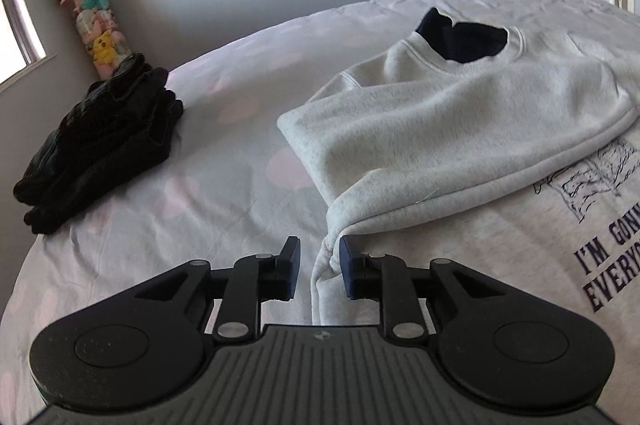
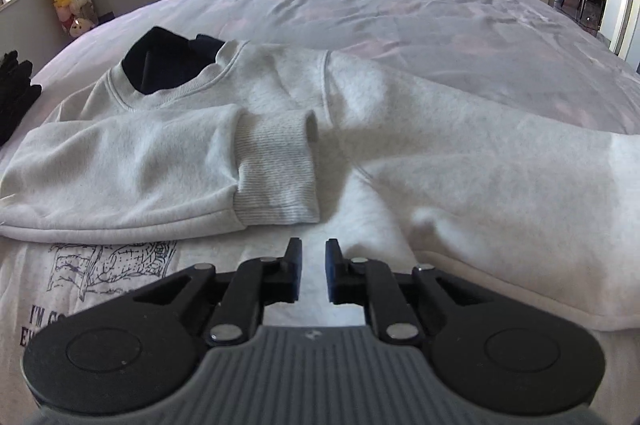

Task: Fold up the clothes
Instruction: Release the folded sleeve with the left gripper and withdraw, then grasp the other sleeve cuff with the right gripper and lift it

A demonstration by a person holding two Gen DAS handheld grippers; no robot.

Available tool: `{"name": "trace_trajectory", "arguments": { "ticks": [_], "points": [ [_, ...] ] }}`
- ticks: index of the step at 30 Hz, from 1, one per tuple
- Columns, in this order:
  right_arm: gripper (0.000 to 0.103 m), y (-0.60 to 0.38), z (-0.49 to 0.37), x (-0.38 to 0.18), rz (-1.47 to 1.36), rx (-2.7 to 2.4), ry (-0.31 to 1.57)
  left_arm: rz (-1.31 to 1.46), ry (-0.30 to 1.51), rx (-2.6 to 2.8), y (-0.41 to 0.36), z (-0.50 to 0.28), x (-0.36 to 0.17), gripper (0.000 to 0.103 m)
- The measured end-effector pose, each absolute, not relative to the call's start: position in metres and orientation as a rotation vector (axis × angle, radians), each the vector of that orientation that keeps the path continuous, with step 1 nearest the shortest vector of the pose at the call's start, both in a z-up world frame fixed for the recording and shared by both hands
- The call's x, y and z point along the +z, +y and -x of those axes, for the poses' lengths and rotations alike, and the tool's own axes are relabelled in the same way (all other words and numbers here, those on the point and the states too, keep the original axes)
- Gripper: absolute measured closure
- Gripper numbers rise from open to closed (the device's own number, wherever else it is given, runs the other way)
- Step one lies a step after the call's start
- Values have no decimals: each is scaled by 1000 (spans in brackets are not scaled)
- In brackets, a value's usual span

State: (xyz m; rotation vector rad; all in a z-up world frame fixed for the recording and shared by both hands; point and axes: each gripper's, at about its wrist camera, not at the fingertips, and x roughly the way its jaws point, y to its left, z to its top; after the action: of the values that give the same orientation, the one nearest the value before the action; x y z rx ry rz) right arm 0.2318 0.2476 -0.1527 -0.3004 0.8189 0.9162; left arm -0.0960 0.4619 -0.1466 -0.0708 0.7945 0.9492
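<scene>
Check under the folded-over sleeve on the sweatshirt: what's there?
The sleeve lies across the sweatshirt chest. Below it the printed drawing shows; anything directly under the sleeve is covered.

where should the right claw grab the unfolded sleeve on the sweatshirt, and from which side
Judging from the right wrist view, take the unfolded sleeve by its thick lower edge, coming in from the near side with the right claw. It slopes from the shoulder towards the camera and its cuff is out of frame; the other sleeve already lies folded across the chest.

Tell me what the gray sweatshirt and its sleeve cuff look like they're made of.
Sweatshirt: likely heathered cotton-blend fleece, matte; thick soft folds and faint speckling suggest it. Sleeve cuff: ribbed knit, judging by its fine parallel ridges. Exact fibre can't be told.
</scene>
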Motion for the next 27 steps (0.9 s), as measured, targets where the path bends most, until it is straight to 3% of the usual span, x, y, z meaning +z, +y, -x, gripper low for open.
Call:
{"name": "trace_trajectory", "arguments": {
  "ticks": [2,5,7,11,17,24,27],
  "points": [
    [77,216,-236,-137,277,890,798,107,764,985,456,105,-141,66],
    [75,168,-250,-105,263,816,765,129,727,1019,448,117,-139,58],
    [72,138,-263,-79,258,758,744,128,726,1025,445,121,-140,58],
    [52,76,-292,-24,244,616,665,178,716,1034,452,131,-145,58],
    [42,4,-342,15,261,358,591,177,725,1057,456,136,-151,58],
    [46,-5,-378,-19,222,301,709,135,798,1058,445,123,-163,58],
    [71,2,-382,-32,182,291,751,87,832,1040,440,114,-170,58]
  ]
}}
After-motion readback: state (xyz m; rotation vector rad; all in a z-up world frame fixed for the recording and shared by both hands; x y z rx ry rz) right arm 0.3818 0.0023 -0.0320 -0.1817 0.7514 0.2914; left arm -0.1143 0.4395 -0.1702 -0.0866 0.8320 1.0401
